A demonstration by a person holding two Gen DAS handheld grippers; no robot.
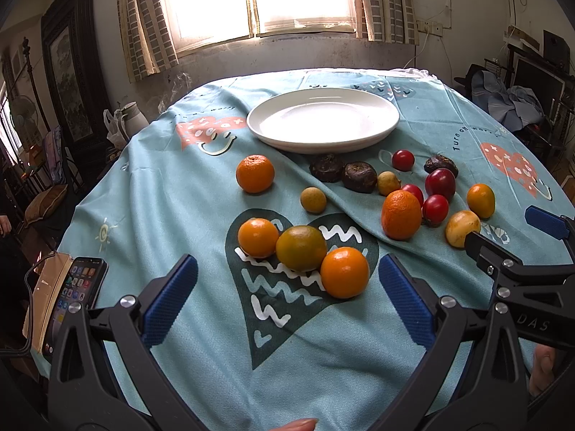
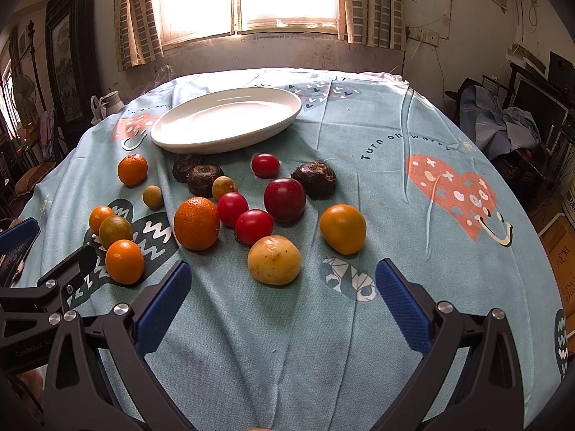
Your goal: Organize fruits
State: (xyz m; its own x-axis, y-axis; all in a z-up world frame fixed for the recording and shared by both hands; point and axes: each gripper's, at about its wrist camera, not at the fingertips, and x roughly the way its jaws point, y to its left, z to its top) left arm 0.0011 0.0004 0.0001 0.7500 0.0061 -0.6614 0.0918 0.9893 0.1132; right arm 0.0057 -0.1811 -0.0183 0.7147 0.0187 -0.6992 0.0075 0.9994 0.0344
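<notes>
On the teal-clothed desk [image 1: 187, 194], we hover both grippers' fingers wide, nothing grasped; next, likely grasp round orange citrus [image 1: 344, 272] for empty white plate [image 1: 390, 113].

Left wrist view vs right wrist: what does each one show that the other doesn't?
Only the left wrist view: a phone at the table's near-left edge, screen lit.

Only the right wrist view: cardboard boxes on the floor at far right.

Both: the empty white plate, the scattered fruit, the teal tablecloth, and both open grippers, left gripper and right gripper.
</notes>
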